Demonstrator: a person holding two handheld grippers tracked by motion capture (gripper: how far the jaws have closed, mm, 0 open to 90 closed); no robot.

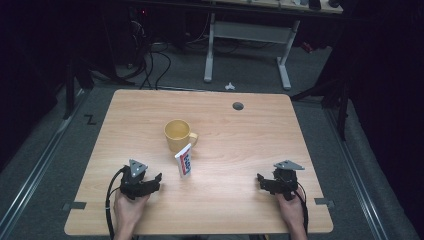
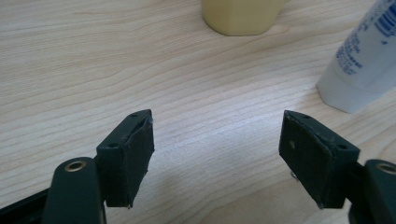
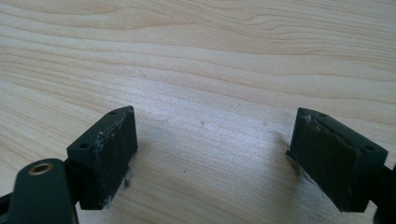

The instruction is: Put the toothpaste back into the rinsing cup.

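Both tools gape empty: left tool (image 1: 159,180), right tool (image 1: 260,181). White plastic tube (image 1: 184,161) stands upright just ahead-right of left tool, nearer it, against yellow ceramic mug (image 1: 178,134) on wooden worktop (image 1: 240,145).

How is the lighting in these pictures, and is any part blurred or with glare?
High view: the table is lit, the room around it is very dark, and the yellow mug and white tube look soft. Left gripper view: a pale sheen lies on the wood between the open left tongs; the tube's print is blurred. Right gripper view: similar sheen between the open right tongs; wood grain sharp.
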